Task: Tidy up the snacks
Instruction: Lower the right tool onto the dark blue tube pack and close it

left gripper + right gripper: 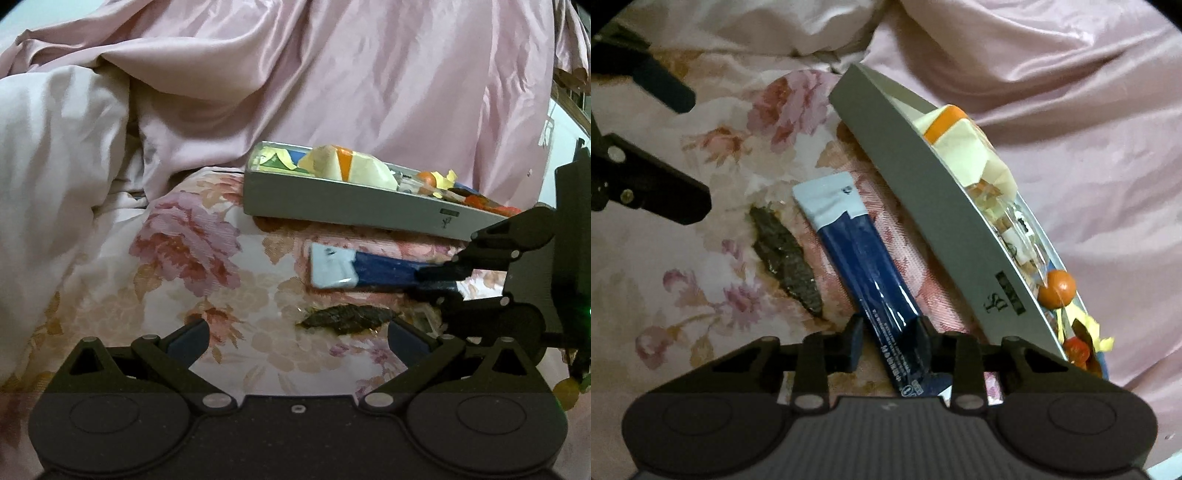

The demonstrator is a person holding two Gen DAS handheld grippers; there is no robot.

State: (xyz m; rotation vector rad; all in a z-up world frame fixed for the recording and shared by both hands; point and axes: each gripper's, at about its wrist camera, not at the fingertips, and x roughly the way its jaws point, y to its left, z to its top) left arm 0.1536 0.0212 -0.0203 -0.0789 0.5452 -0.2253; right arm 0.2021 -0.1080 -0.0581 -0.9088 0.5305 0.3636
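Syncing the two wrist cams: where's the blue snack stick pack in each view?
Left wrist: blue stick pack right of centre, lying crosswise below the grey tray, its right end in the right gripper.
Right wrist: blue stick pack centre, running up-left from between the fingers.
Shared landmark: dark seaweed-like snack piece beside the pack.

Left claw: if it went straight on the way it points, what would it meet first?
Probably the dark seaweed-like snack lying on the floral bedspread just ahead of the open left claw; depth is uncertain. The blue packet lies beyond it.
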